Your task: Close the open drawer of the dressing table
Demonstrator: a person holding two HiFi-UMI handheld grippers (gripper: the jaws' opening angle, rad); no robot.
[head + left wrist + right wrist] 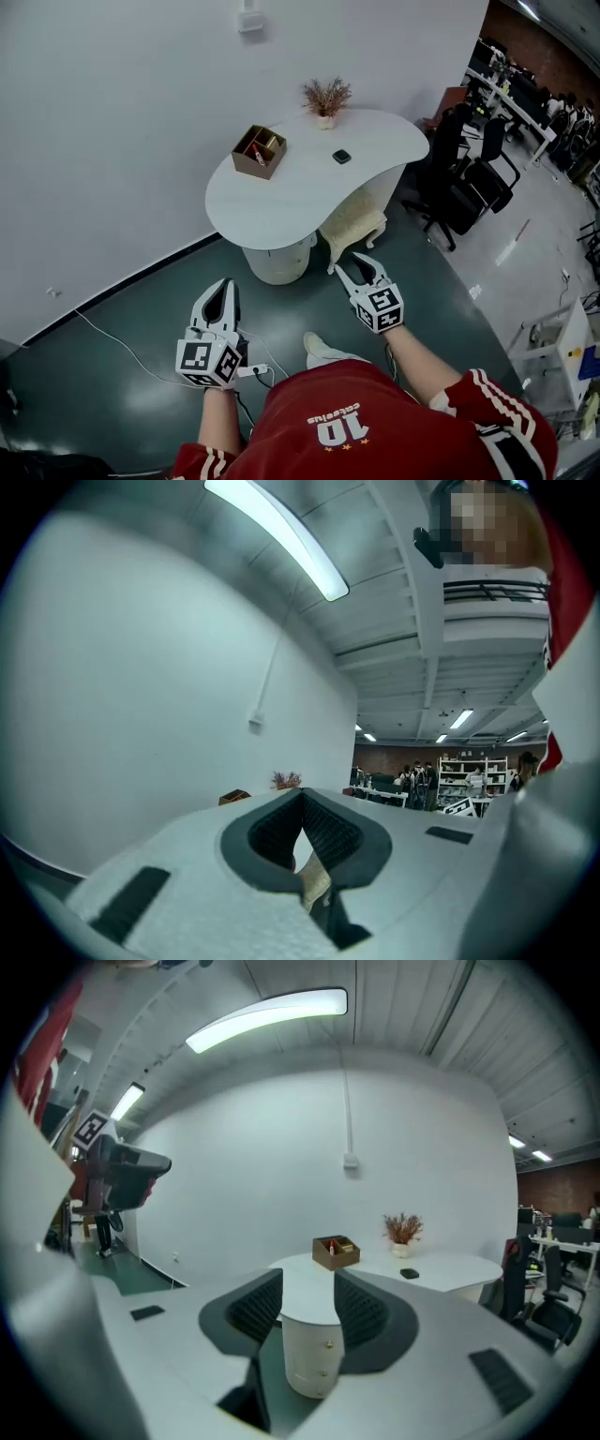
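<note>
The white dressing table (309,192) stands against the wall, ahead of both grippers, on a round drawer pedestal (279,262). In the right gripper view the pedestal (312,1363) shows gold knobs, and from here its drawer fronts look flush. My right gripper (361,268) is held level over the floor, short of the table. Its jaws (309,1309) stand open, frame the pedestal and hold nothing. My left gripper (223,285) hangs lower left, further from the table. Its pads (302,797) meet at the tips with nothing between them.
On the tabletop sit a brown organizer box (260,151), a dried plant in a pot (326,98) and a small black object (341,157). A cream stool (353,228) is tucked beside the pedestal. Black office chairs (473,183) stand to the right. A white cable (122,342) runs across the floor.
</note>
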